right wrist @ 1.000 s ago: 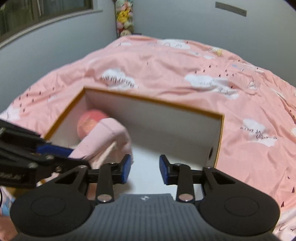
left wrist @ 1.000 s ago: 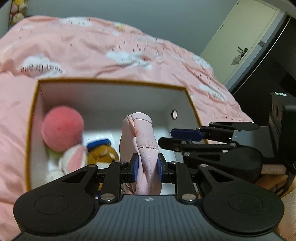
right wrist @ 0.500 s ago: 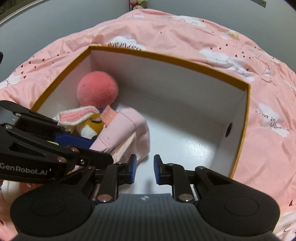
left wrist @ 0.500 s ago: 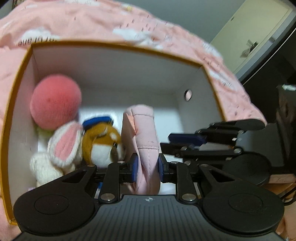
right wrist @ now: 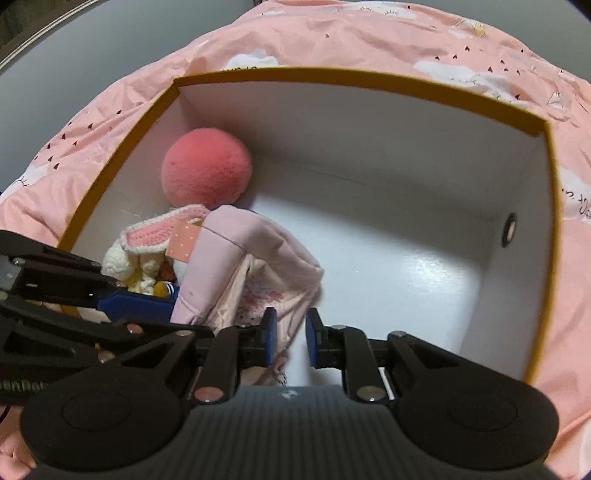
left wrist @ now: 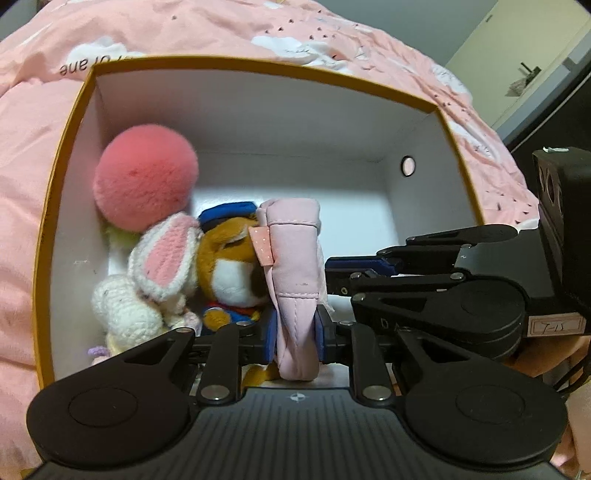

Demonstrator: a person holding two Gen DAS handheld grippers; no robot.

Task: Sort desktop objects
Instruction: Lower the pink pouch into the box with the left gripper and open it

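The left gripper (left wrist: 296, 334) clamps the pink pouch (left wrist: 293, 266) inside the white box (left wrist: 258, 110), with plush toys (left wrist: 155, 258) at its 9 o'clock. The right gripper (right wrist: 289, 338) is closing on nothing.

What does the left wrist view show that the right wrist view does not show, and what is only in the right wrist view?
Only the left wrist view shows the brown plush's face and blue cap, and the left gripper with its pads pressed on the pink pouch.

Only the right wrist view shows the printed side of the pouch, the wide bare floor of the box, and the right gripper, whose jaws are closing with a fold of the pouch's edge partly between them.

Both show the pink pompom, the crocheted rabbit, and the yellow-rimmed box on the pink bedding.
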